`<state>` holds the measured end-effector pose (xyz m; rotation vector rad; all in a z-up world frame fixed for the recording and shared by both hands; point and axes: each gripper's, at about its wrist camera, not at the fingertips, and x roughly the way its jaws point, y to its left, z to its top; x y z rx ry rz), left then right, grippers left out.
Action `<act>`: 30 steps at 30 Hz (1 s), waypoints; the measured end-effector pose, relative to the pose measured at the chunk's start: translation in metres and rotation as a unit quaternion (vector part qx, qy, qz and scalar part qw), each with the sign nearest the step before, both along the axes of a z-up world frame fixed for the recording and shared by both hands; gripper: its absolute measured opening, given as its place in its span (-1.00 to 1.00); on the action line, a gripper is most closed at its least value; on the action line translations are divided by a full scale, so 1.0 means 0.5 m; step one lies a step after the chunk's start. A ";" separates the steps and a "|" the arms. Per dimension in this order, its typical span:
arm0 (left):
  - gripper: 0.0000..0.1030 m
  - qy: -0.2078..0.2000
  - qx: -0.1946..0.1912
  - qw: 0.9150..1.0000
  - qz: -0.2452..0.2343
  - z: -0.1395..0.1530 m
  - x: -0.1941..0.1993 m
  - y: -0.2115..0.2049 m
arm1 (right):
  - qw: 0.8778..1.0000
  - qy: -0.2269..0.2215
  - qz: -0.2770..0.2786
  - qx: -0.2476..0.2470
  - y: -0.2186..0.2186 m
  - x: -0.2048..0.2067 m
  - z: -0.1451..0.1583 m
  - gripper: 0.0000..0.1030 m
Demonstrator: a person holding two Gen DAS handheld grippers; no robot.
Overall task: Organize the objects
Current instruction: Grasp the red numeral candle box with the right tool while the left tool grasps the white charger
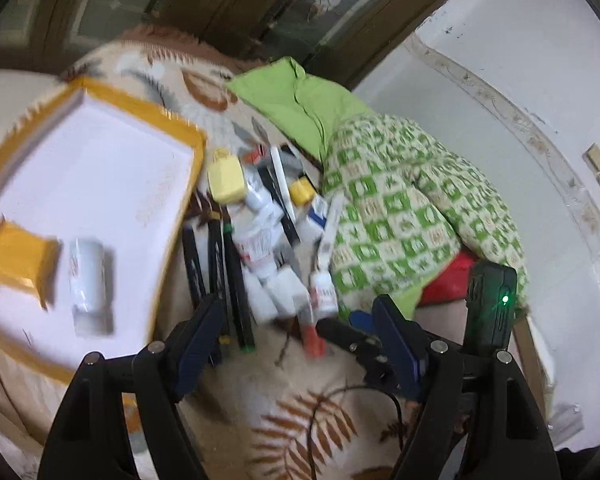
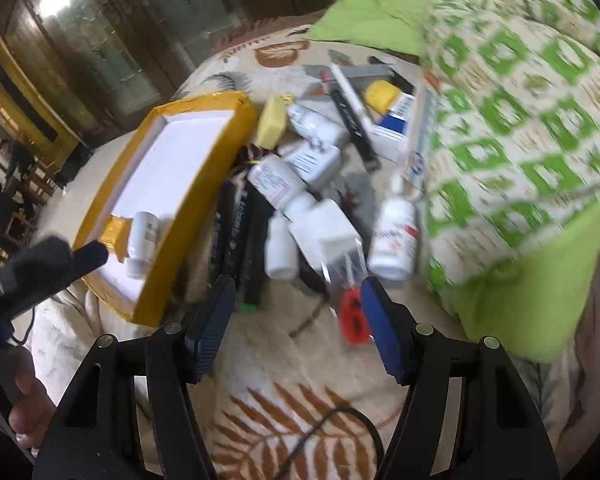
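Note:
A pile of small objects lies on a leaf-patterned bedspread: white bottles (image 1: 260, 240) (image 2: 316, 236), black markers (image 1: 216, 268) (image 2: 240, 232), a yellow case (image 1: 226, 178) (image 2: 274, 122), a yellow-capped box (image 1: 304, 196) (image 2: 388, 108) and an orange-capped item (image 1: 312, 334) (image 2: 354, 314). A yellow-rimmed white tray (image 1: 112, 184) (image 2: 188, 184) on the left holds a white bottle (image 1: 88, 280) (image 2: 142, 240) and a yellow packet (image 1: 18, 260). My left gripper (image 1: 296, 320) is open and empty just before the pile. My right gripper (image 2: 296, 300) is open and empty, by the orange-capped item.
A green-checked quilt (image 1: 412, 216) (image 2: 512, 120) and a green pillow (image 1: 308, 104) border the pile on the right. A black cable (image 1: 352, 400) (image 2: 340, 432) lies on the bedspread near me. Dark wooden doors stand behind. A white wall is at the right.

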<state>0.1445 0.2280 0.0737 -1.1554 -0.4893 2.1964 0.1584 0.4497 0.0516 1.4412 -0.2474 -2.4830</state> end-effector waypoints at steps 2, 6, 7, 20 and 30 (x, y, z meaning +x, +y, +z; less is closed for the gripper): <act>0.50 0.010 -0.015 1.000 -0.001 0.005 0.000 0.012 | 1.000 -0.003 -0.002 0.012 -0.007 -0.015 0.002 0.28; 0.50 0.001 -0.014 1.000 0.000 -0.029 0.011 0.001 | 1.000 -0.011 -0.016 0.010 0.009 -0.021 -0.004 0.28; 0.49 -0.006 -0.014 1.000 0.002 -0.043 0.011 -0.006 | 1.000 -0.010 -0.021 0.011 0.017 -0.017 -0.006 0.28; 0.40 -0.034 -0.090 0.995 -0.017 -0.090 -0.020 0.071 | 0.998 -0.041 -0.035 -0.044 0.084 -0.030 -0.070 0.07; 0.19 -0.067 -0.104 0.992 -0.026 -0.121 -0.043 0.117 | 0.999 -0.028 0.026 0.020 0.038 -0.007 -0.123 -0.47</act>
